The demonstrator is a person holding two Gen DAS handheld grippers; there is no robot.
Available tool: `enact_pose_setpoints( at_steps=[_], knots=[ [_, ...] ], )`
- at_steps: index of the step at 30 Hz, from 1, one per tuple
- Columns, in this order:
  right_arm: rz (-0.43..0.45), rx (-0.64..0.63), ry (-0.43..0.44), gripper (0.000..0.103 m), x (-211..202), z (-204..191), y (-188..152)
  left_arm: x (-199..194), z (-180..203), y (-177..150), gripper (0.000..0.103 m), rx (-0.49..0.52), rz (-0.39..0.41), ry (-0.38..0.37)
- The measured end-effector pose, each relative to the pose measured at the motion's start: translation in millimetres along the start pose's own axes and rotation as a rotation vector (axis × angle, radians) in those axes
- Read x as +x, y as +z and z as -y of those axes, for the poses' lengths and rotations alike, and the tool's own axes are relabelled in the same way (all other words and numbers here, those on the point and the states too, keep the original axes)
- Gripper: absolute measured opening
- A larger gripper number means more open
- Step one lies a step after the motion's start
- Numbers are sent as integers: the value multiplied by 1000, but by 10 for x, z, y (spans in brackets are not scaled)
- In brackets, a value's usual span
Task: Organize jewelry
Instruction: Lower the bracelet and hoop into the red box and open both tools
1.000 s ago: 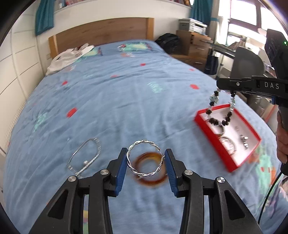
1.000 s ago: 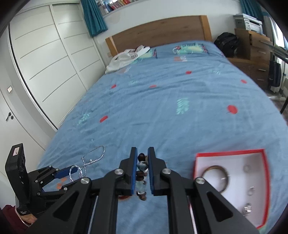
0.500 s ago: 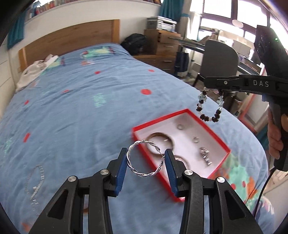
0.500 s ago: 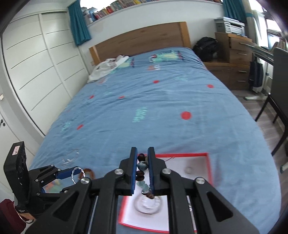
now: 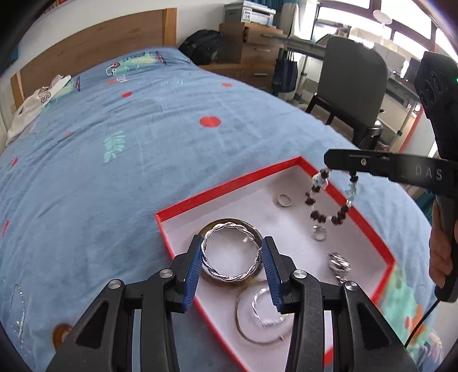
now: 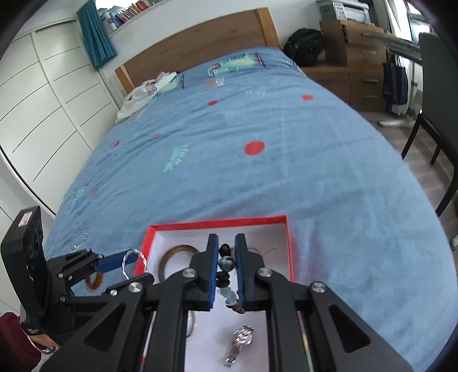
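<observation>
Bangle [image 5: 232, 251] between left jaws — beads [image 6: 226, 274] between right.

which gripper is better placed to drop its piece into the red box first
Left, narrowly. The left gripper holds the twisted silver bangle low over the red box; the right gripper's beaded bracelet dangles higher.

- Bed [image 6: 257, 171] with a blue cover printed with red dots and leaf shapes.
- Wooden headboard [image 6: 194, 48] at its far end.
- White garment [image 6: 143, 91] crumpled by the headboard.
- Black backpack [image 6: 306, 48] on the floor beside the bed.
- Wooden drawers [image 6: 357, 71] next to the backpack, a printer [image 5: 252, 13] on top.
- Grey chair [image 5: 352, 83] at a desk.
- White wardrobe [image 6: 43, 100] along the other side.
- Teal curtain [image 6: 96, 37].
</observation>
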State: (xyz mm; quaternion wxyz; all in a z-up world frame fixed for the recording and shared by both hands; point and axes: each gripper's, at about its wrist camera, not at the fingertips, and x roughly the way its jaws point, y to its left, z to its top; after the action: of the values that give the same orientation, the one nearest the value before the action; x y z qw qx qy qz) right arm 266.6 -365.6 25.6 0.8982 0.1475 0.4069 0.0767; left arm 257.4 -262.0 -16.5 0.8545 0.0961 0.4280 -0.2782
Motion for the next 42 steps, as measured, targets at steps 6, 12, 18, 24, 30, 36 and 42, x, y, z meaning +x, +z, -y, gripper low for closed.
enact_pose_setpoints(
  at_steps=[6, 12, 18, 24, 30, 36, 42],
  knots=[
    [-42, 12, 6, 11, 319, 163, -85, 261, 43, -2, 41, 24, -33, 4],
    [-74, 20, -7, 11, 436, 256, -181, 423, 66, -69, 41, 25, -63, 3],
    [-102, 7, -28, 11, 494, 295, -248, 452, 46, -79, 41, 19, -69, 12],
    [-114, -6, -40, 12, 523, 306, -284, 463, 87, -105, 42, 38, -64, 31],
    [-119, -26, -61, 12, 526, 309, -279, 458, 99, -105, 42, 43, -63, 35],
    [-117, -42, -76, 13, 502, 280, -282, 420, 106, -90, 51, 45, -51, 40],
    [-106, -44, -81, 17, 425, 245, -270, 350, 101, -65, 57, 44, -40, 39]
  ],
)
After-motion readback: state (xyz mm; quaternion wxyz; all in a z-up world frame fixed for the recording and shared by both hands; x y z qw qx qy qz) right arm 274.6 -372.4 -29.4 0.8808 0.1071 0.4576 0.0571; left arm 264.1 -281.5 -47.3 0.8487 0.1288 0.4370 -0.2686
